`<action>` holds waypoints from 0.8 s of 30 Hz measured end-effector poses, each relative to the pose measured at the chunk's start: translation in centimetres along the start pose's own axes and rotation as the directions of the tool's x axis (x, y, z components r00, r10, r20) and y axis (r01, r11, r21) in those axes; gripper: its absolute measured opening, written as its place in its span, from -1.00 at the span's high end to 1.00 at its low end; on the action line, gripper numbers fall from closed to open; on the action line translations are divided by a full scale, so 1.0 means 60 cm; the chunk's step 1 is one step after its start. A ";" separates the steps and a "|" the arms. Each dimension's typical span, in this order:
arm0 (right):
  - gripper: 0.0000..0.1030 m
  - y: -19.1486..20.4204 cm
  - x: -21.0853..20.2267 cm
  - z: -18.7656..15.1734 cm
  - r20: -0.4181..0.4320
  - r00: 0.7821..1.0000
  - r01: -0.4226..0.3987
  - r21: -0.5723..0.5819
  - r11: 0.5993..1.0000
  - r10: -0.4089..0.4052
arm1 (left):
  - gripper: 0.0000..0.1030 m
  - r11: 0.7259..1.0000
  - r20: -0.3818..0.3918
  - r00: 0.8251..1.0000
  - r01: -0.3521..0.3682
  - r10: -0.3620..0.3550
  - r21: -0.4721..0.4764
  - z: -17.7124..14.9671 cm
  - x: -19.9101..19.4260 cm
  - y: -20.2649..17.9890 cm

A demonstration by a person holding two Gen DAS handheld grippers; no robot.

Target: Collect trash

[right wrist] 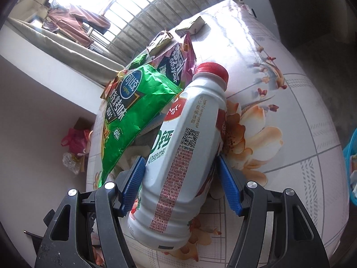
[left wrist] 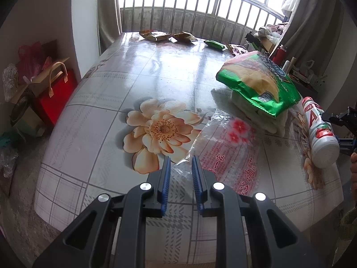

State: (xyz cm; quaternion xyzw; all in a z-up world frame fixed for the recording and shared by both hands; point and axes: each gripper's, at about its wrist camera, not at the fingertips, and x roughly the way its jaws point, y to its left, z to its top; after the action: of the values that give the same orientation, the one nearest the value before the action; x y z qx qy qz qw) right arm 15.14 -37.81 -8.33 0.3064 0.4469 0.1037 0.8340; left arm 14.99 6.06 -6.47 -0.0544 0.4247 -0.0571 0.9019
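Observation:
A white drink bottle (right wrist: 185, 156) with a red cap lies on the flowered table (right wrist: 301, 116); it also shows in the left wrist view (left wrist: 321, 131). My right gripper (right wrist: 180, 165) is around its body, blue pads touching both sides. A green chip bag (left wrist: 258, 84) rests on white tissue beside it, also in the right wrist view (right wrist: 133, 114). A clear plastic bag with red print (left wrist: 225, 147) lies flat on the table. My left gripper (left wrist: 181, 159) is open, its tips at that bag's near corner.
Several snack wrappers (left wrist: 156, 36) and a green packet (left wrist: 214, 44) lie at the table's far edge by the window railing. A red gift bag (left wrist: 55, 93) and clutter stand on the floor left. A blue basket (right wrist: 351, 167) is at the right.

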 end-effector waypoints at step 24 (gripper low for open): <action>-0.19 0.042 -0.049 -0.114 -0.045 0.995 0.083 -0.191 0.978 -0.093 | -0.07 0.923 -0.199 0.902 0.381 -0.384 -0.054 0.031 0.018 -0.013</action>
State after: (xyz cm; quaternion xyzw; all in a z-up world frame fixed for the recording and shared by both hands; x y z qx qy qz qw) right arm 8.18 -34.27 -7.65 0.2031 0.4705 0.1168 0.8507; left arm 17.05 5.22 -5.97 -0.1368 0.4974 -0.2350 0.8238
